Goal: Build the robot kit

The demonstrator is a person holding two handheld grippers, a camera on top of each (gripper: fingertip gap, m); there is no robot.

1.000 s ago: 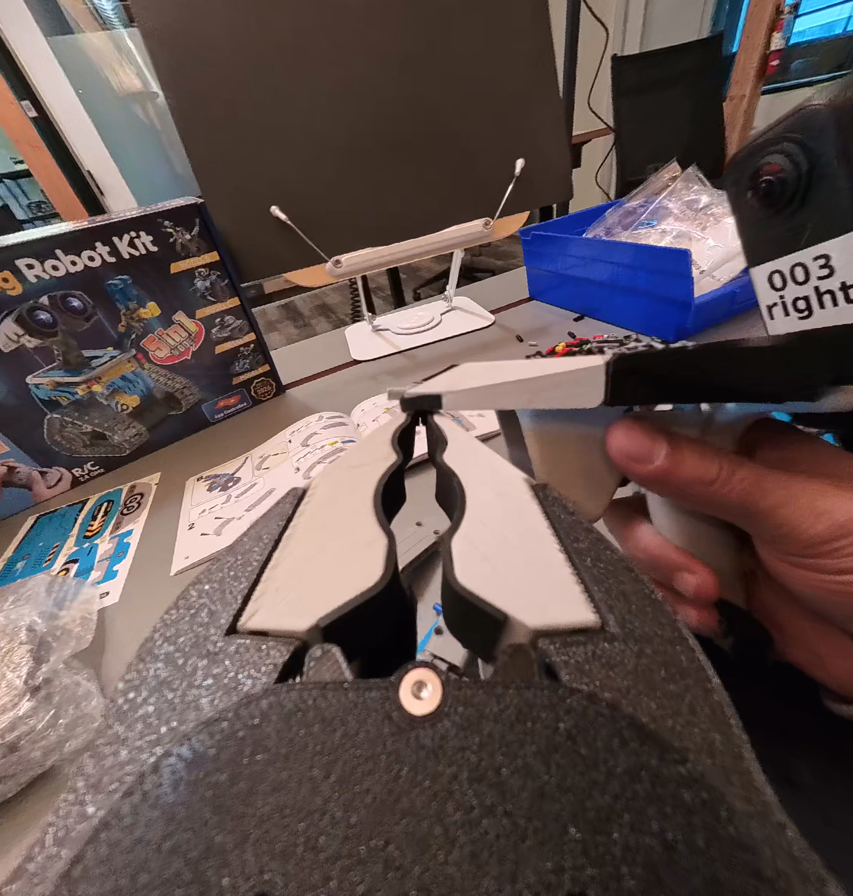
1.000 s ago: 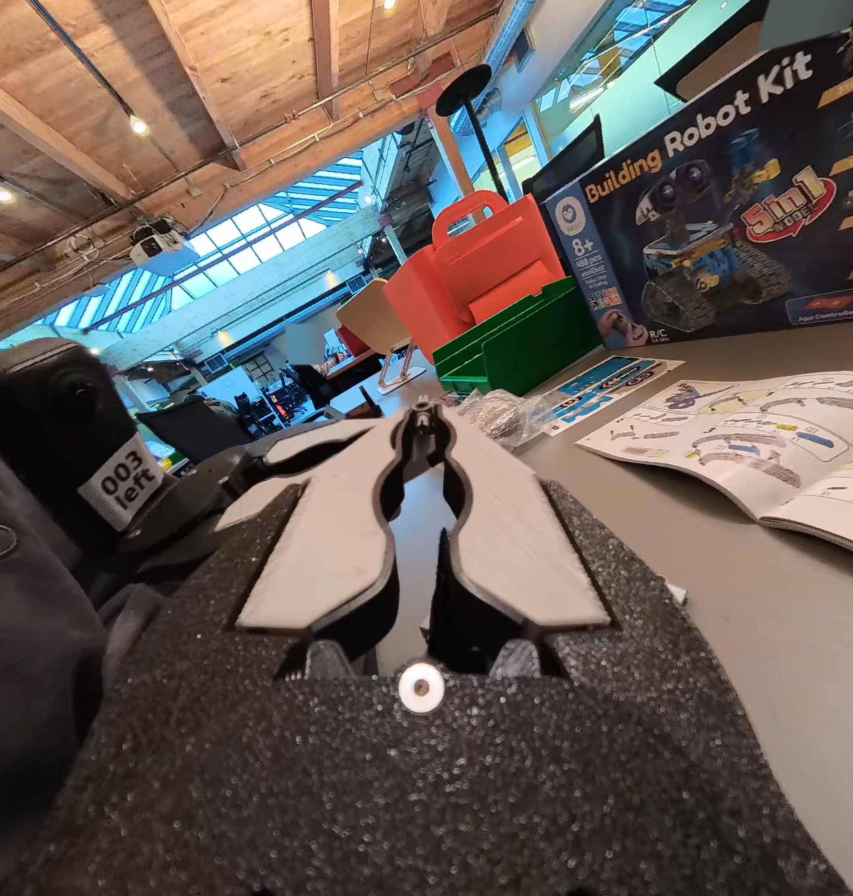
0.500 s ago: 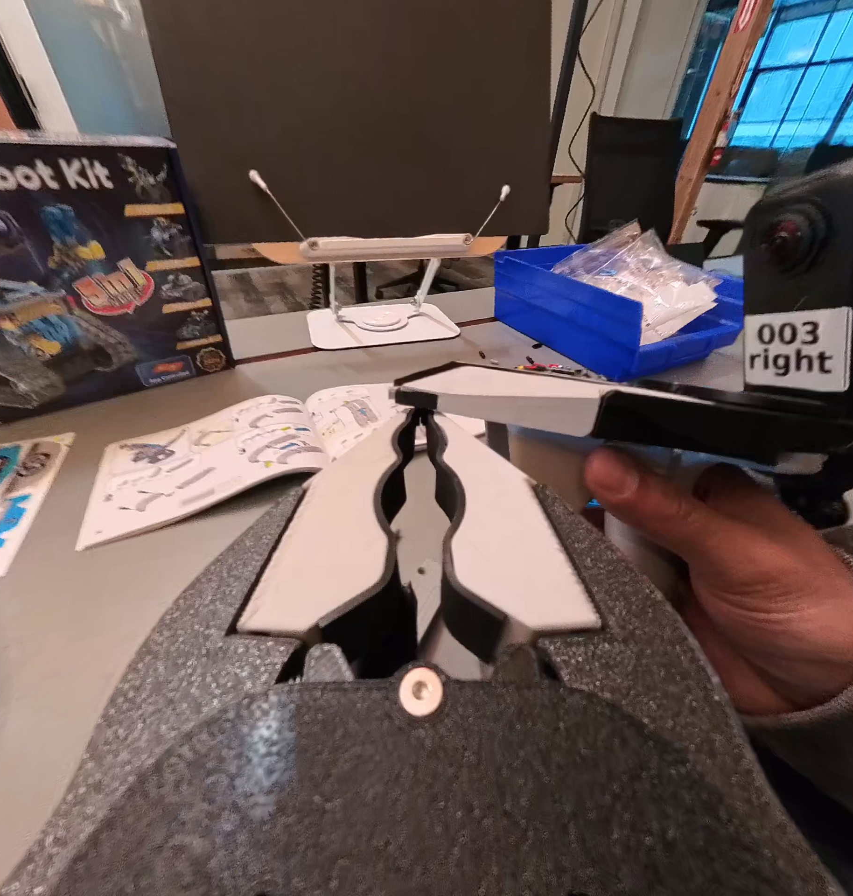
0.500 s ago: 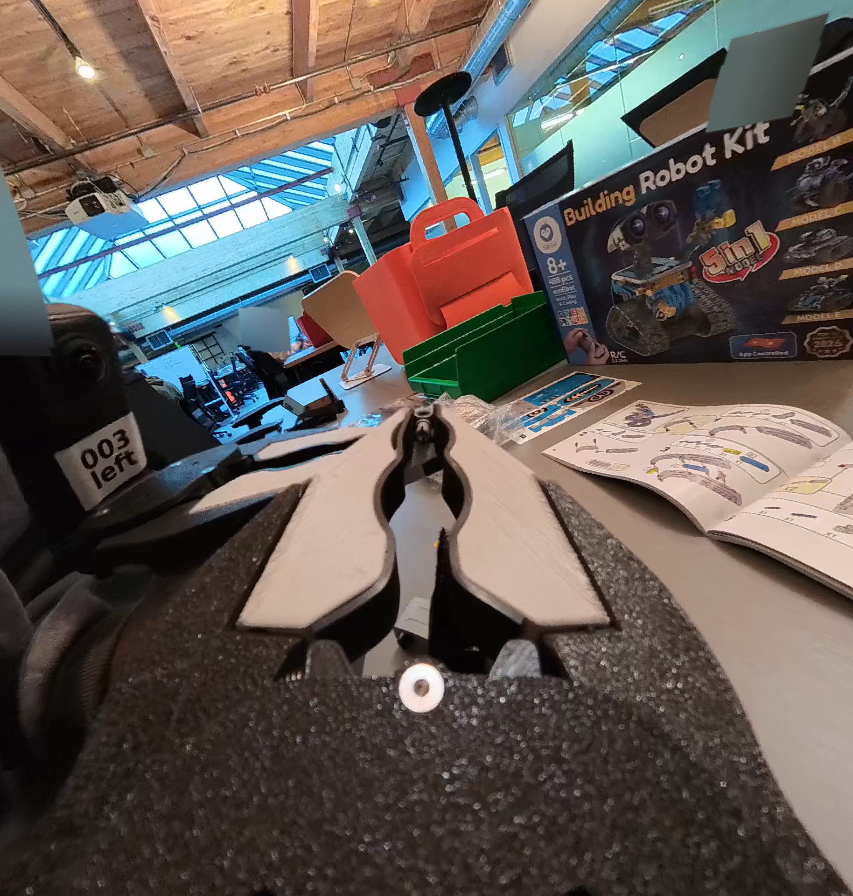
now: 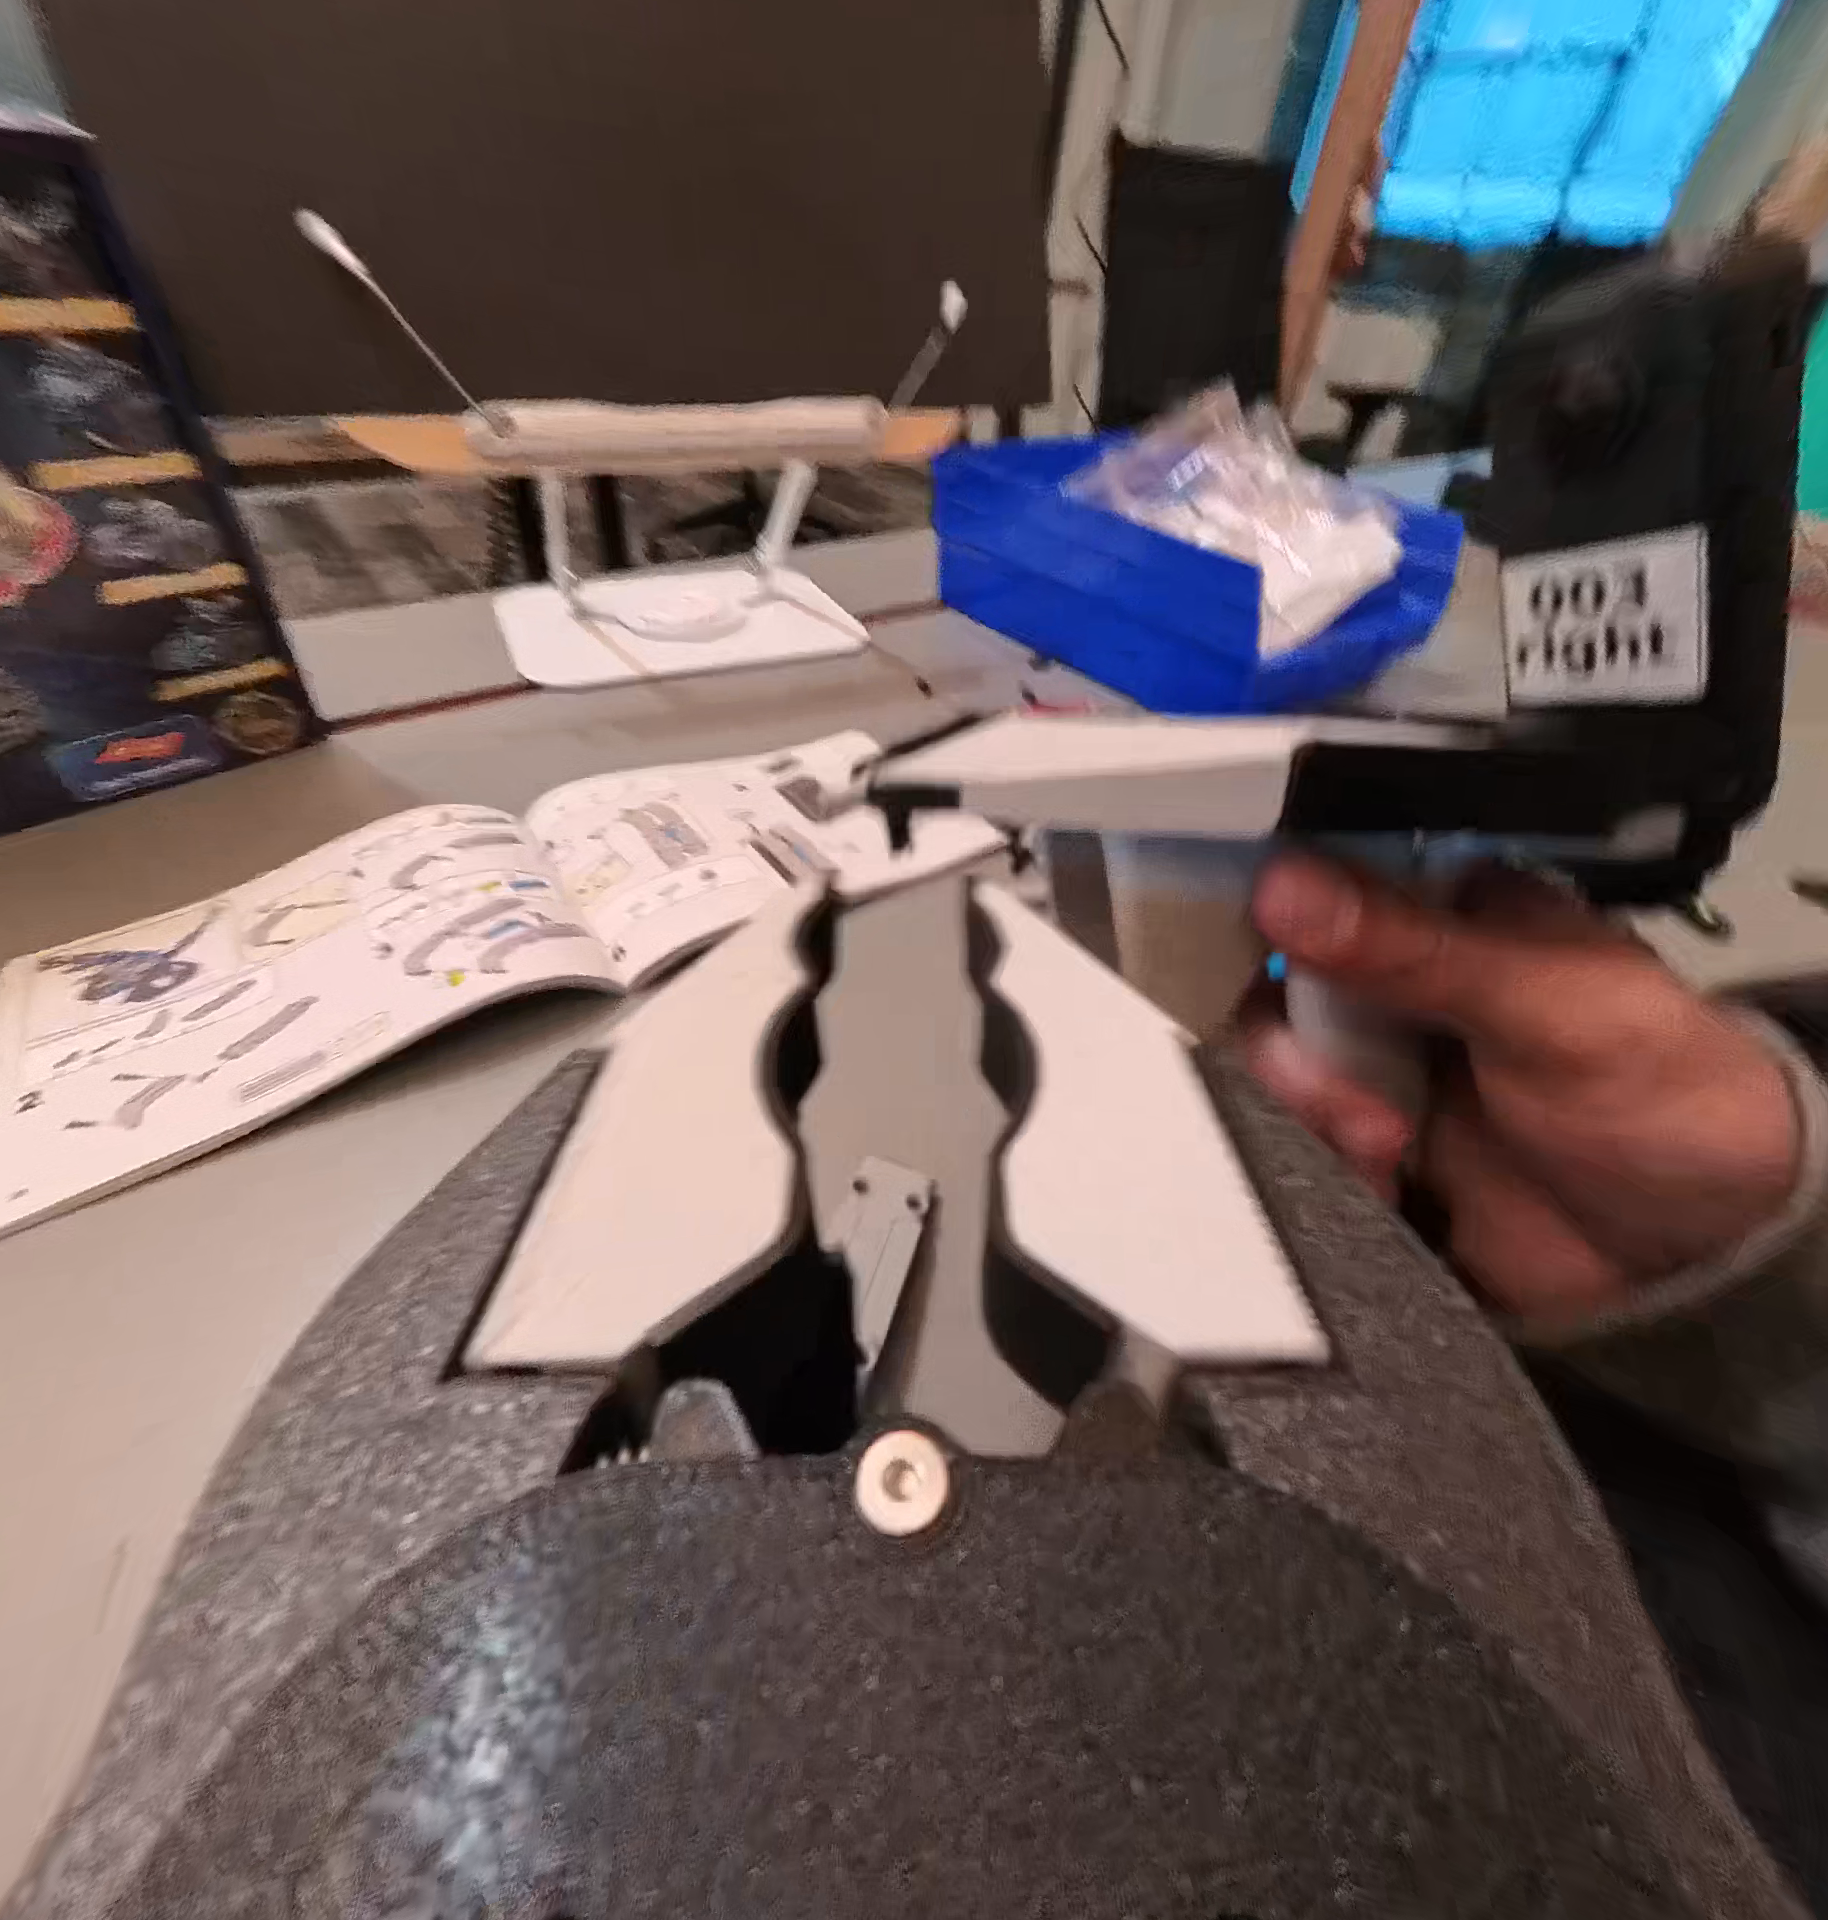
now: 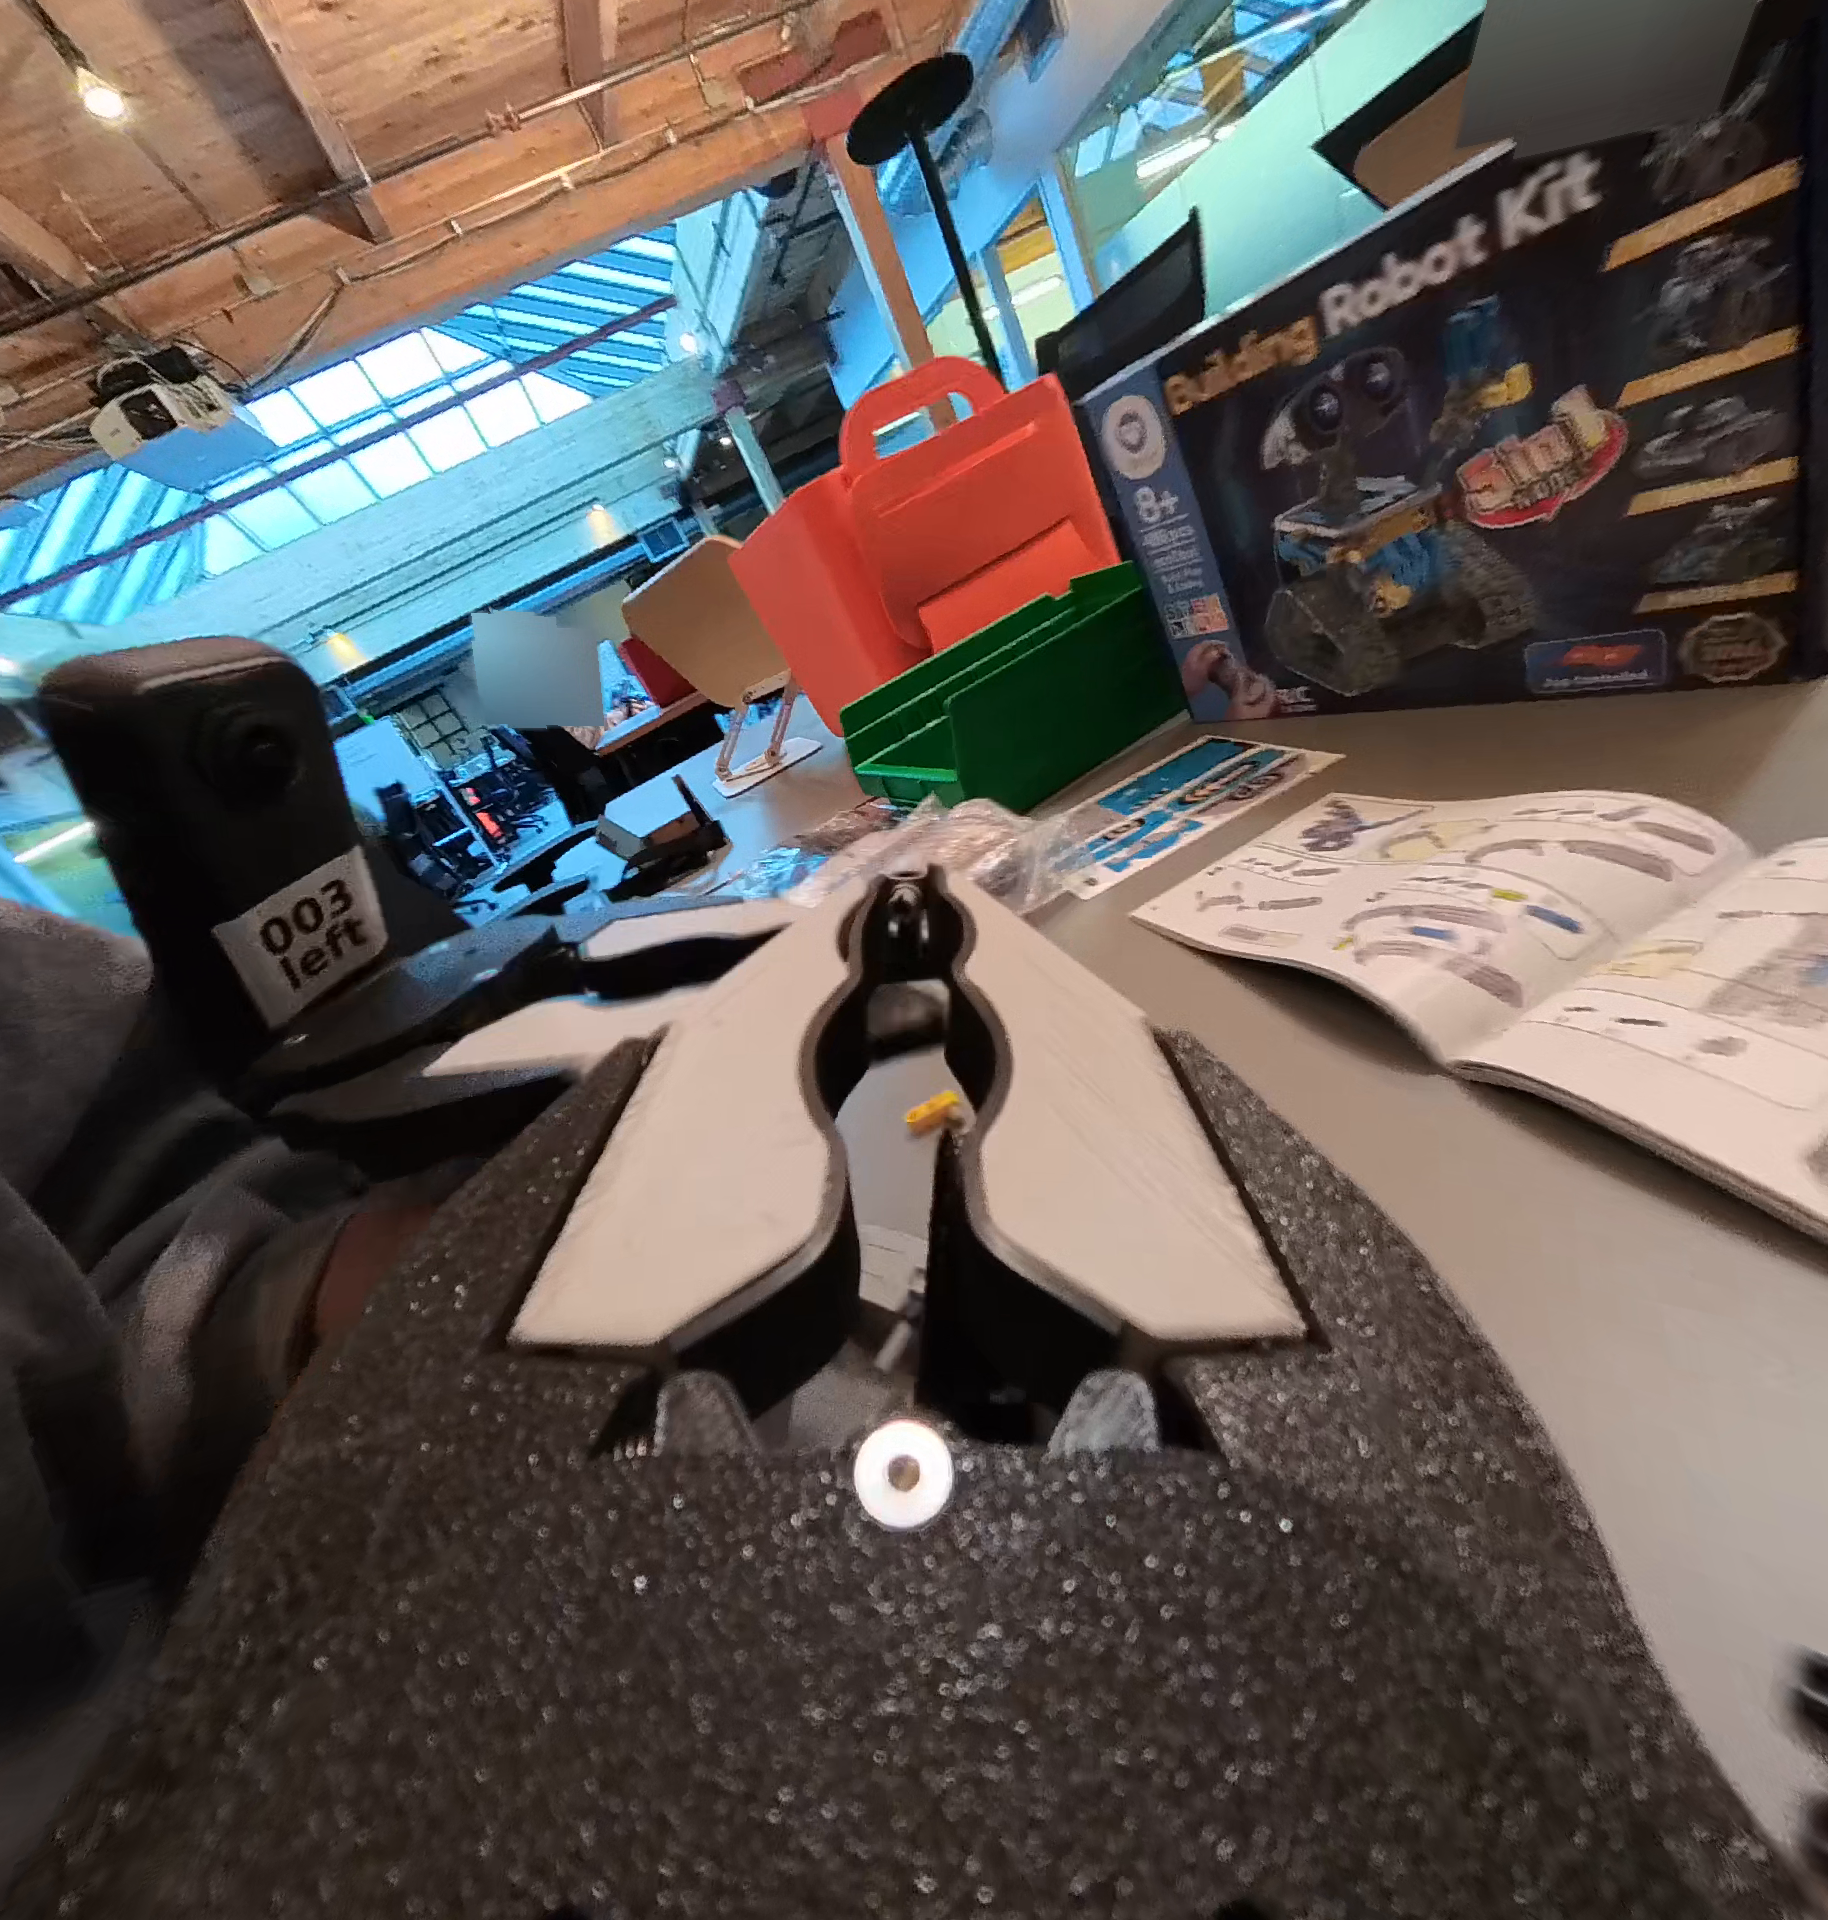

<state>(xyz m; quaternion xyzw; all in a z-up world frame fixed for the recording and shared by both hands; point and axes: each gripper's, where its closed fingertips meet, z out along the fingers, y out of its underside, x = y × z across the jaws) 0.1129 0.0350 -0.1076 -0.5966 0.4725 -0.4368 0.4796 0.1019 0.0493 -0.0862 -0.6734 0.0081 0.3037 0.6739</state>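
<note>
Both cameras sit low, close above the open white instruction booklet (image 5: 349,956) (image 6: 1575,966). The left one faces past it to the blue plastic bin (image 5: 1149,592). The right one faces past it to the green plastic bin (image 6: 1003,717).

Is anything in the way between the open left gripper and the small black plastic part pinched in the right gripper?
Nothing visible. The left gripper is open, and the small black plastic part, clamped in the right gripper, sits just beyond its fingertips. The open white instruction booklet lies to the side.
</note>
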